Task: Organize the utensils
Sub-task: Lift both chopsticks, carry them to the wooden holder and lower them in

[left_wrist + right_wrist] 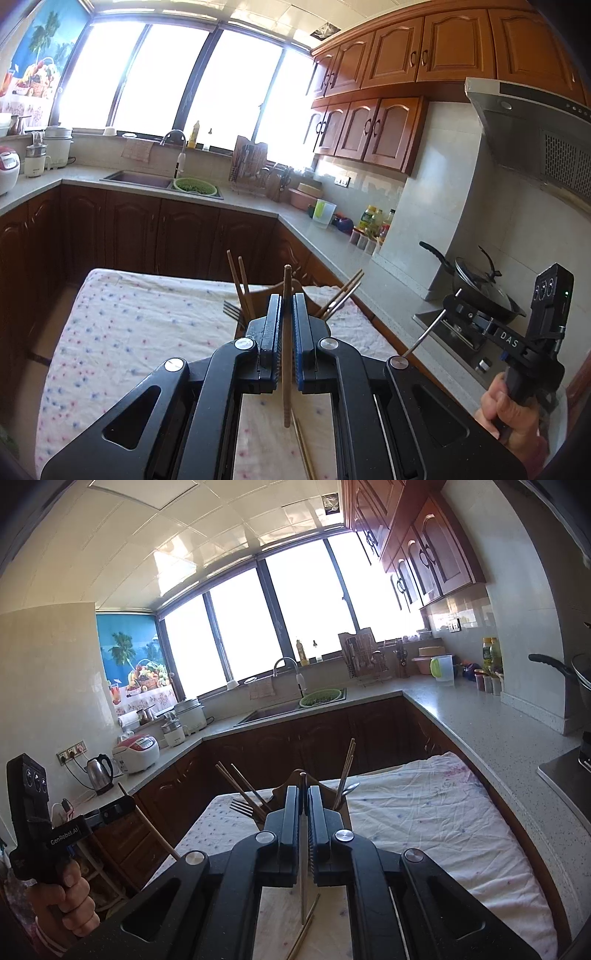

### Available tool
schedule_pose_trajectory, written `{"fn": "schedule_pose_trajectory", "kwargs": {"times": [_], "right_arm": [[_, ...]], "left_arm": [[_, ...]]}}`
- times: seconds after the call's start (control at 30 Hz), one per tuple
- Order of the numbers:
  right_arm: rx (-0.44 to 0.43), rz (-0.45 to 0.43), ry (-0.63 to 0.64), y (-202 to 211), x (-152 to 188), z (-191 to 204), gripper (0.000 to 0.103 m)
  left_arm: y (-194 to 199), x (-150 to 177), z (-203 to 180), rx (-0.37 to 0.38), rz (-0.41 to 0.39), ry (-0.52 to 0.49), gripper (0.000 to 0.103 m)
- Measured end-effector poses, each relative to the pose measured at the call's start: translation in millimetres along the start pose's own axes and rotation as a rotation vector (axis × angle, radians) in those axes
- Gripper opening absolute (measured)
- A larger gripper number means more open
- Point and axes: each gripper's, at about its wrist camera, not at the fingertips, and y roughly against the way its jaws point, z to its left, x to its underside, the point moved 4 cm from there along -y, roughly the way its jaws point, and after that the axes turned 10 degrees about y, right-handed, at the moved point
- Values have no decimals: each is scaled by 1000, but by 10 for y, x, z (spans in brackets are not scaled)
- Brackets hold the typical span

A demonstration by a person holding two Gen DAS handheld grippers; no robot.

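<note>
Your left tongs (pixel 287 310) fill the foreground of the left wrist view, clamped on a single wooden chopstick (pixel 286 350) that stands nearly upright between the pads, its ends showing above and below the jaws. Your right tongs (pixel 304 805) are likewise closed, pinching a thin metal chopstick (pixel 303 893) that runs up between the pads. Both tools hang above a tabletop covered with a flower-print cloth (pixel 147 332). Just beyond the tips stands a wooden holder (pixel 295 775), mostly hidden behind the jaws, with more chopsticks (pixel 240 284) and a fork (pixel 232 309) leaning out of it; a spoon (pixel 350 788) shows on its right side in the right wrist view. Two more loose chopsticks (pixel 301 938) lie on the cloth beneath your right tongs. Your right hand (pixel 513 410) grips its handle at the edge of the left wrist view.
</note>
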Motion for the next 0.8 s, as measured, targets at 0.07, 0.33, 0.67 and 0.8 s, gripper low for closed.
{"fn": "schedule_pose_trajectory", "kwargs": {"times": [0.07,0.33,0.67,0.8], "right_arm": [[5,-18,8,-70,-104,6,4],[33,-103,6,-405,-540,-47,4],[87,-114,10,-922,-625,-186,4],[87,-87,-1,-1080,-428,-229,4]], "left_arm": [[-67,-128,-24,-6,-25,-7,4],[-435,-608,-62,-25,-127,-12,4],[-1094,-602,99,-96,-154,25,4],[-1278,-360,192,-99,-108,43,4]]}}
